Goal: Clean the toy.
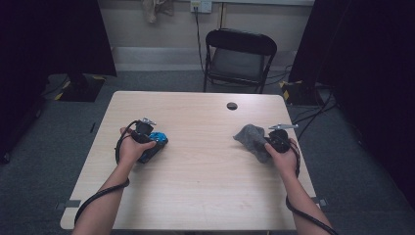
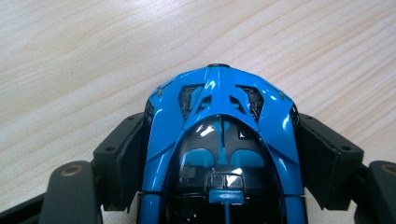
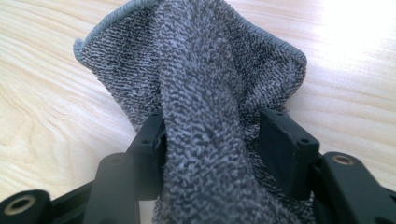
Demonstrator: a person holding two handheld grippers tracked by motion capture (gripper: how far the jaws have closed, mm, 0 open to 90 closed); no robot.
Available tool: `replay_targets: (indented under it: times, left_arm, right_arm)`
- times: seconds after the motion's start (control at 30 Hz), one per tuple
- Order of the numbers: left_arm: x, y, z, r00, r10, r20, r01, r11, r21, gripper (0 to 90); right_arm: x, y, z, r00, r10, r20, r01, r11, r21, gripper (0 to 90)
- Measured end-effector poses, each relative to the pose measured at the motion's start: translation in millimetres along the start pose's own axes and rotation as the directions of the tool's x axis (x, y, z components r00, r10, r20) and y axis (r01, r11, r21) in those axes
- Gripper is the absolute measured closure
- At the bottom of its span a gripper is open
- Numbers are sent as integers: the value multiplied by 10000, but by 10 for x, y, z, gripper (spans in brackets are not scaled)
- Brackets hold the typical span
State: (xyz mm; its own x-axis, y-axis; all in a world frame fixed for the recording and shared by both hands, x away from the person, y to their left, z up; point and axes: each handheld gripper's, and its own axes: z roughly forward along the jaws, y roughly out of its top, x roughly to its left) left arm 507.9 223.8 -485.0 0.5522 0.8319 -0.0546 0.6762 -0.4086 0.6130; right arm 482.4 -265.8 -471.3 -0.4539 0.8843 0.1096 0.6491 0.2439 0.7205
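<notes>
In the high view both forearms come up from the bottom edge, bare, each with a black cable trailing back along it. The left hand (image 1: 131, 149) sits left of centre on the pale wooden table (image 1: 195, 186), curled over the left gripper (image 1: 155, 142), which points toward the right of the frame and slightly up. Its jaws press on both flanks of a blue toy sports car (image 1: 154, 145); in the left gripper view the black pads (image 2: 126, 158) lie flat against the sides of the car (image 2: 219, 140), so the tool stands fairly wide but clamped on the body. The car's long axis runs along the jaws, its far end pointing to the top of that frame. Its shell is glossy blue with hard creases, black vents and a dark glazed cabin. The right hand (image 1: 283, 152) rests right of centre, its right gripper (image 1: 264, 144) aimed toward the left of the high view. A grey terry cloth (image 1: 252, 139) bunches in front of it. In the right gripper view the cloth (image 3: 205, 107) rises as a rumpled fold between half-open jaws; the left pad (image 3: 152, 140) touches it, while the right pad stands just clear, so the grip looks slack. The cloth is looped and nubby with a stitched hem along its upper edge.
</notes>
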Motion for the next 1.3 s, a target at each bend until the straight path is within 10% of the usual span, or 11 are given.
replay_targets:
  times: [1.3]
  left_arm:
    - [-5, 0, -39, 9999, 94, -92, -95, 9999, -73, 233]
  right_arm:
    - [75, 75, -43, 9995, -152, -289, 150, 9999, -76, 267]
